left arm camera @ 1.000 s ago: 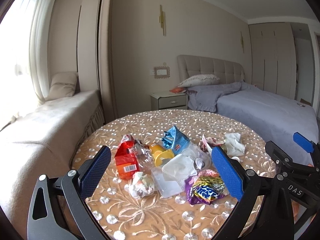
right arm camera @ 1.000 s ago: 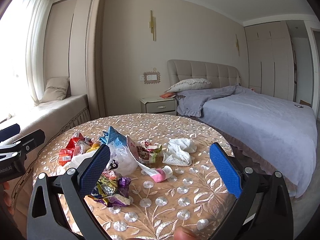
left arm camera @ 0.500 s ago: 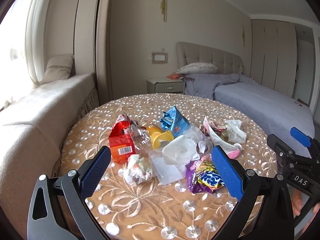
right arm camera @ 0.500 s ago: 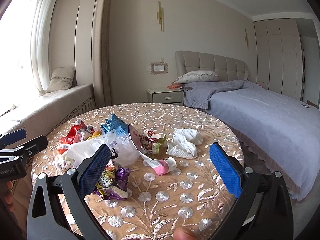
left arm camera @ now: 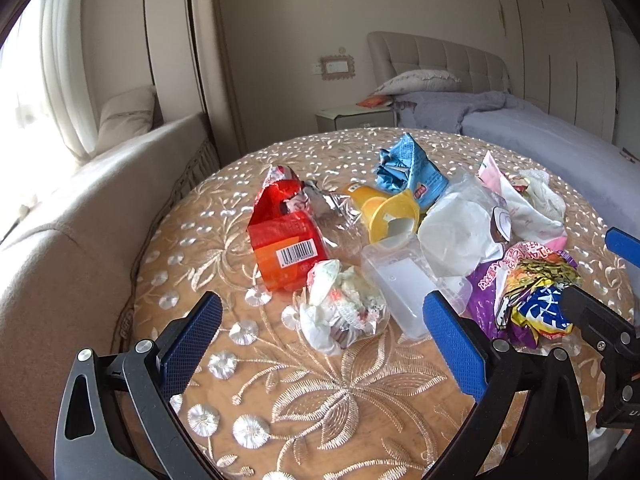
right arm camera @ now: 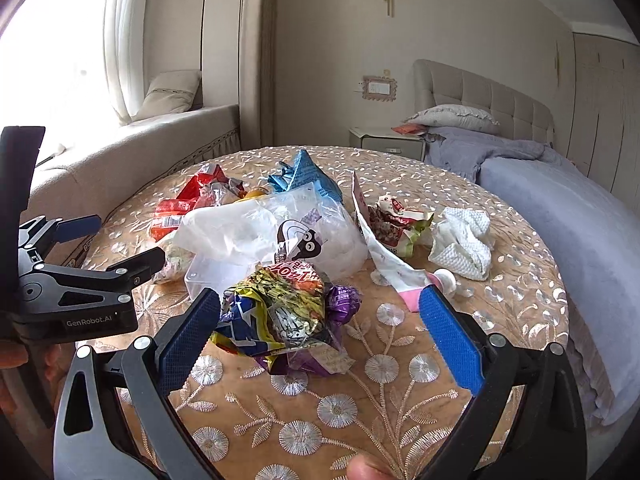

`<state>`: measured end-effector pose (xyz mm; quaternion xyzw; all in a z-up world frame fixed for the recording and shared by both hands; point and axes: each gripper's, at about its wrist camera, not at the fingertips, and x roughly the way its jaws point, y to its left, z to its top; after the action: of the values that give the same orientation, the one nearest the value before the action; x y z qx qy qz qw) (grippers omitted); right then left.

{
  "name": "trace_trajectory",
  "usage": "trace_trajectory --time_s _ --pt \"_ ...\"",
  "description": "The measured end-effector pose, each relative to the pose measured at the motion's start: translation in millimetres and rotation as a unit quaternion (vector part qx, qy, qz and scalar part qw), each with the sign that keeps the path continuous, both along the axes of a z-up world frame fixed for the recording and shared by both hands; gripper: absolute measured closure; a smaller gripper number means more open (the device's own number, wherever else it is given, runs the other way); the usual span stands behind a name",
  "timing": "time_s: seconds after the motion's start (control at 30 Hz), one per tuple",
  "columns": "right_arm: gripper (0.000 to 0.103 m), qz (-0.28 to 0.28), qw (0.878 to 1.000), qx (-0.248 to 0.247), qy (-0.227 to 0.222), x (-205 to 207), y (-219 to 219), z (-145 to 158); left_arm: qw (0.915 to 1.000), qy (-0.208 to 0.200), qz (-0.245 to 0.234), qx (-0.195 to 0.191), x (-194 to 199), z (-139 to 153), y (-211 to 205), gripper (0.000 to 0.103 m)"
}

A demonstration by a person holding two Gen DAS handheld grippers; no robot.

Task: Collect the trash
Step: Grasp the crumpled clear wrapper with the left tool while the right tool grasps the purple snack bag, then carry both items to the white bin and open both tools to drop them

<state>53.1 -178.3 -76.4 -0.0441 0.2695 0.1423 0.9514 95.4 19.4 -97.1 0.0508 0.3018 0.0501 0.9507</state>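
Note:
A heap of trash lies on a round embroidered table (left arm camera: 320,392). In the left wrist view my left gripper (left arm camera: 320,332) is open over a crumpled white wrapper (left arm camera: 340,312); behind it are a red packet (left arm camera: 284,240), a yellow cup (left arm camera: 390,216), a blue packet (left arm camera: 408,172) and a clear plastic box (left arm camera: 404,284). In the right wrist view my right gripper (right arm camera: 320,324) is open around a crumpled purple and yellow snack bag (right arm camera: 280,316). A white plastic bag (right arm camera: 260,232), a pink-tipped wrapper (right arm camera: 384,256) and a white tissue (right arm camera: 464,240) lie beyond.
A beige window bench (left arm camera: 60,220) with a cushion runs along the left of the table. A bed with a grey cover (right arm camera: 580,220) stands to the right, a nightstand (right arm camera: 384,142) behind. The left gripper (right arm camera: 72,280) shows at the left of the right wrist view.
Both grippers have moved forward and down toward the trash. The white wrapper now sits between the left fingers and the purple snack bag between the right fingers.

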Motion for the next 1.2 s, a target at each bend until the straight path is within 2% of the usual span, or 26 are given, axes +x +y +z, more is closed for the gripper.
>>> trace_trajectory --time_s 0.07,0.13,0.17,0.23,0.27,0.3,0.33,0.37,0.47,0.53,0.77,0.87,1.03,1.2 --pt "0.004 0.005 1.0 -0.001 0.014 7 6 -5 0.9999 0.009 -0.006 -0.011 10 -6 5 0.005" --pt "0.004 0.008 1.0 -0.003 0.024 13 11 -8 0.9997 0.021 -0.007 -0.013 20 -12 8 0.01" --pt "0.004 0.009 1.0 -0.007 0.028 15 13 -9 0.9995 0.028 -0.005 -0.011 26 -15 9 0.021" --pt "0.004 0.008 0.999 -0.015 0.03 20 15 -11 0.9988 0.044 -0.008 -0.021 34 -22 14 0.035" --pt "0.004 0.008 0.999 -0.018 0.031 22 16 -12 0.9982 0.051 -0.011 -0.028 37 -26 16 0.046" --pt "0.004 0.01 0.999 -0.022 0.035 25 17 -14 0.9977 0.056 -0.012 -0.036 39 -29 17 0.05" --pt "0.008 0.011 0.999 -0.022 0.038 26 17 -16 0.9975 0.057 -0.013 -0.039 39 -29 18 0.05" --pt "0.02 0.013 0.999 -0.024 0.042 27 17 -18 0.9977 0.051 -0.017 -0.041 38 -28 18 0.051" --pt "0.03 0.014 0.999 -0.023 0.034 26 17 -19 0.9979 0.052 -0.017 -0.034 37 -30 17 0.052" --pt "0.033 0.019 0.999 -0.025 0.031 23 17 -18 0.9979 0.052 -0.016 -0.036 33 -29 17 0.053" --pt "0.034 0.018 1.0 -0.002 0.011 2 -4 -2 0.9992 0.025 -0.004 -0.032 -2 -6 14 0.053" --pt "0.034 0.007 1.0 0.011 0.001 -12 -21 7 0.9993 0.014 -0.014 -0.032 -21 5 2 0.053" --pt "0.034 -0.023 0.999 0.028 -0.012 -35 -62 17 0.9965 0.002 -0.077 -0.033 -40 20 -41 0.053" --pt "0.034 -0.064 0.997 0.038 -0.031 -66 -118 24 0.9858 0.002 -0.165 -0.029 -47 21 -106 0.053"
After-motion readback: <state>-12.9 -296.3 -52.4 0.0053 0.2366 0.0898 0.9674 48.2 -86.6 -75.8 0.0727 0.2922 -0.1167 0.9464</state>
